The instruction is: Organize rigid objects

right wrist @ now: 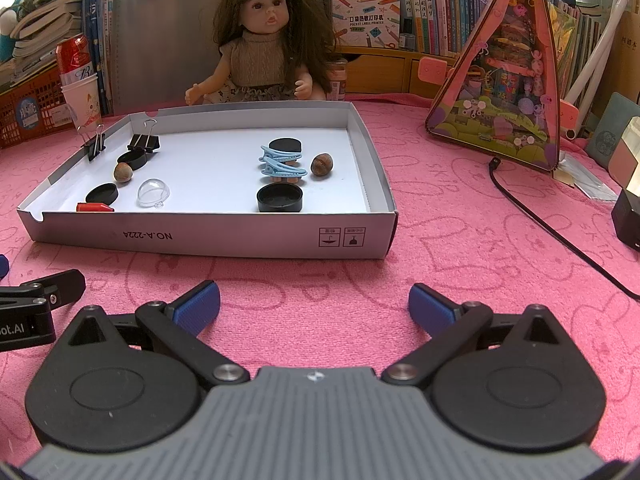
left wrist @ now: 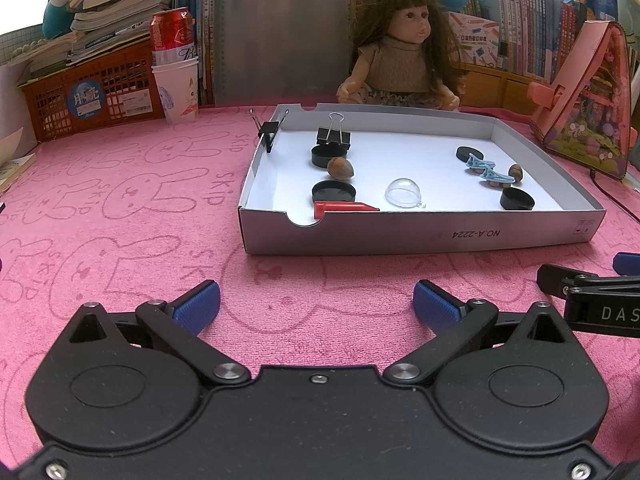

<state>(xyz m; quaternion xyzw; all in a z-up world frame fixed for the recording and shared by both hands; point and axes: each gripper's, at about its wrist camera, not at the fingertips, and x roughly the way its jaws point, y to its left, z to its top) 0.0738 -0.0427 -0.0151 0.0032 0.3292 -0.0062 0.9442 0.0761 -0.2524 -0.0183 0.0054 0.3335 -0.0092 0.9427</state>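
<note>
Both claws are spread wide and hold nothing. The left gripper point(left wrist: 316, 300) hovers low over the pink bunny-print cloth point(left wrist: 120, 216), just short of the near wall of the shallow white cardboard tray point(left wrist: 420, 236); the right gripper point(right wrist: 314, 300) hangs beside it, likewise short of that wall, and each camera catches the other's finger at its frame edge.

All the small rigid things lie inside the tray, ahead of both claws and well apart from the blue pads point(right wrist: 198, 306). At the near left corner sits a red cap point(left wrist: 340, 209), with a black round lid point(left wrist: 334, 191) just behind it and a clear plastic dome point(left wrist: 403, 193) to its right. Farther back on the left are a hazelnut point(left wrist: 340, 168), touching or nearly touching a second black lid point(left wrist: 323, 156), and a black binder clip point(left wrist: 333, 134). Another binder clip point(left wrist: 268, 130) is clamped on the tray's left wall (handles up). On the right side, two light-blue clips point(right wrist: 280, 164) lie stacked between a far black lid point(right wrist: 285, 145) and a near one, open side up point(right wrist: 279, 197), with a second hazelnut point(right wrist: 321, 164) just to their right.

A doll point(right wrist: 264, 48) sits behind the tray's far edge.
</note>
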